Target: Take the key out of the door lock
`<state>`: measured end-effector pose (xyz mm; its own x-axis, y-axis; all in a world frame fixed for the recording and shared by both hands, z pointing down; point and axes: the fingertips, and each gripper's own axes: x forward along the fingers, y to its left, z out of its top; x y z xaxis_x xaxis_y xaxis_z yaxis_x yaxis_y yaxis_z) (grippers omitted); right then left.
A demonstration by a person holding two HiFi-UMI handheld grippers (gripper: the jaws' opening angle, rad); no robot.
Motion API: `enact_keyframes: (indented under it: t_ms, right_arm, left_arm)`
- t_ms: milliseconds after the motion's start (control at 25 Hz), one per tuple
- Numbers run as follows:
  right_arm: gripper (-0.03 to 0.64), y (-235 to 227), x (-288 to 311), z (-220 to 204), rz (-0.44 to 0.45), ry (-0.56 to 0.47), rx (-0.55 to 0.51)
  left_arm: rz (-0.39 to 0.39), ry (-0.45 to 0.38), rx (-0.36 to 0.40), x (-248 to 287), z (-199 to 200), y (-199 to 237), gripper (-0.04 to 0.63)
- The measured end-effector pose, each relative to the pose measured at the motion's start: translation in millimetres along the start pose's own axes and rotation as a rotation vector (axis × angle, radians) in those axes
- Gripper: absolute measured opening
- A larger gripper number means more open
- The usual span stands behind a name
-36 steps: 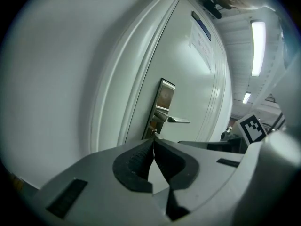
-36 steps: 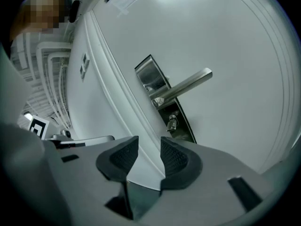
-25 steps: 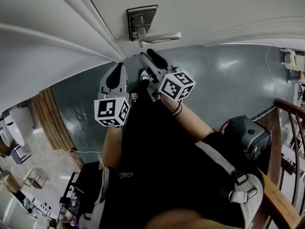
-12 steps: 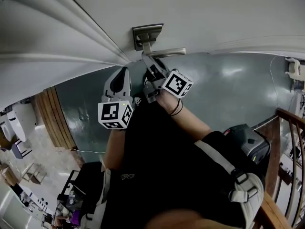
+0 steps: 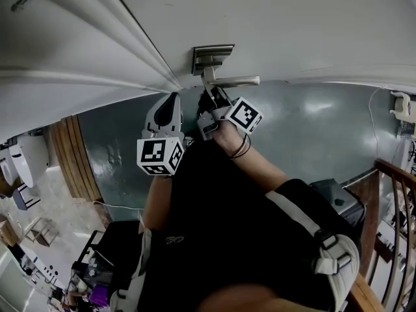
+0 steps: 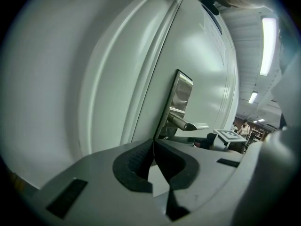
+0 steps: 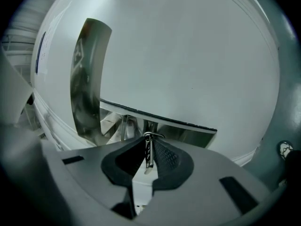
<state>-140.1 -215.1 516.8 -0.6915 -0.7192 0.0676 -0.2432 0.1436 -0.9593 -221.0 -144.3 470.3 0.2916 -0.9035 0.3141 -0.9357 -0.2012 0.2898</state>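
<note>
Item: door key (image 7: 148,155), a thin flat metal piece seen edge-on, lodged between the pads of the right gripper (image 7: 149,140), just beneath the lever handle (image 7: 169,128) and close beside the brushed-metal lock plate (image 7: 88,79) on the pale door (image 7: 188,55). Right gripper: the jaws have just been closing and are clamped on the flat faces of the door key. Left gripper (image 6: 154,143): the jaws are brought together with nothing between them, and it is held to one side of the lock plate, apart from the hardware. Handling, as judged: light, rigid and smooth-faced, so liable to slip under a weak pinch. It is also thin enough to bind or bend if levered sideways. Hold is best taken across the flat faces of the head, and the pull kept in line with the lock. Not made out: the keyhole and the blade of the door key are not shown, so whether it is still seated cannot be told. A small wire loop (image 7: 153,135) at its far end is only partly seen. In the head view the door key is covered by the right gripper.
</note>
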Motion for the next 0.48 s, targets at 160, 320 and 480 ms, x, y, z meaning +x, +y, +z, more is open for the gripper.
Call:
enact_keyframes:
  t_ms: [160,320,480]
  right_arm:
    - [0.048,-2.2,-2.8,0.0,-0.012,-0.011,0.018]
    - [0.034,-5.4,-5.4,-2.0,-0.032,-0.040,0.125]
    - [0.031,-4.4,-6.7,-2.5,-0.030,-0.074,0.199]
  left_arm:
    - [-0.010,0.002,-0.005,-1.5,0.2,-1.8,0.025]
    - [-0.014,-0.006,-0.008,-3.9,0.9,-2.2,0.025]
    - [-0.020,-0.012,-0.010,-6.5,1.1,-4.1,0.025]
